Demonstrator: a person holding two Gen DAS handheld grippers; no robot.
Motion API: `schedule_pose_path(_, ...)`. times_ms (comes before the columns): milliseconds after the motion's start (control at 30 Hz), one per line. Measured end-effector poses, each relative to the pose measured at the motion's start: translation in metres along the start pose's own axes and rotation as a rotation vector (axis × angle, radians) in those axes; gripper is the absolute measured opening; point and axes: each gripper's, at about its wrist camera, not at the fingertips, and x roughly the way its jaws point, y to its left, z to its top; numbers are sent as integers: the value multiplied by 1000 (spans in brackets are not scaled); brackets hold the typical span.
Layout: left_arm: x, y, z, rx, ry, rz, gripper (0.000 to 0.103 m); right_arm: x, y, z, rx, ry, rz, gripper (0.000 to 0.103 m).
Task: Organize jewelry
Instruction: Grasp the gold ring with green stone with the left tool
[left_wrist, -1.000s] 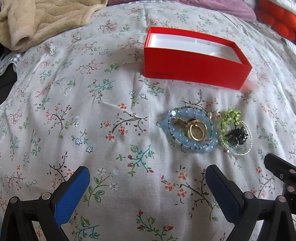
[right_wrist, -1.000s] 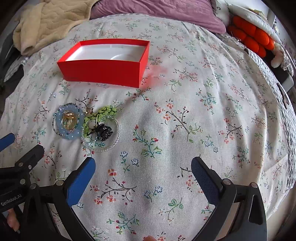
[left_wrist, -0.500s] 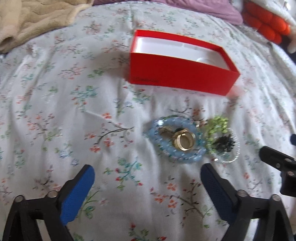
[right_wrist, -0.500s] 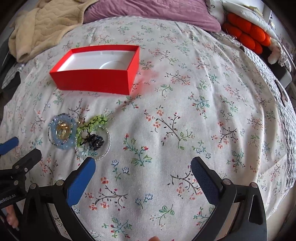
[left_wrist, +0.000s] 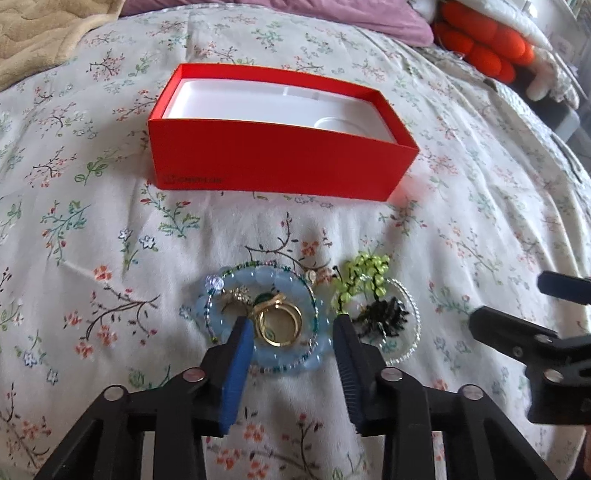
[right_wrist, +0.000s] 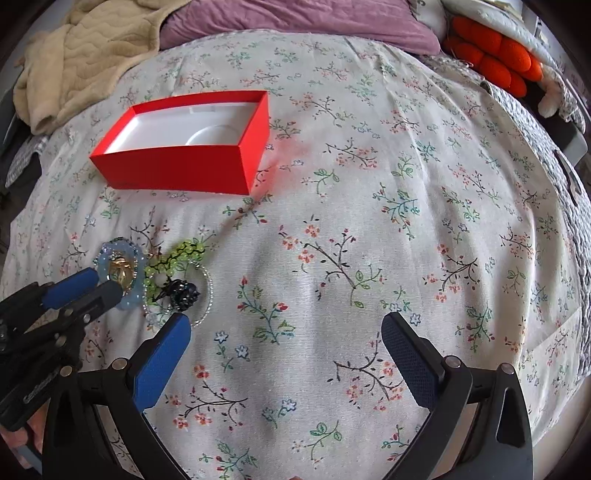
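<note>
Left wrist: blue bead bracelet (left_wrist: 258, 354) ringing gold rings (left_wrist: 279, 325)

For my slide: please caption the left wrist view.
Left gripper straddles gold rings inside blue bracelet, before red box.

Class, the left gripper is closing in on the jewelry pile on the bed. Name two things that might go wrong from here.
1. The left gripper straddles gold rings lying inside the pale blue beaded bracelet; closing may snag both, or the rings may slip out.
2. The green beaded bracelet touches the blue one, so lifting might drag it off the soft floral bedspread before reaching the open red cardboard box.
</note>
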Motion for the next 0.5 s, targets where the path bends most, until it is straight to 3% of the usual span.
schedule_pose_path(267,19,3,2,-38,49,36,15,2,-6,0,8,19,4,103)
schedule_pose_path(333,20,4,2,-43,50,53,4,2,-6,0,7,24,6,103)
schedule_pose_path(500,11,4,3,-30,30,46,0,1,-5,-1,3,22,17,103)
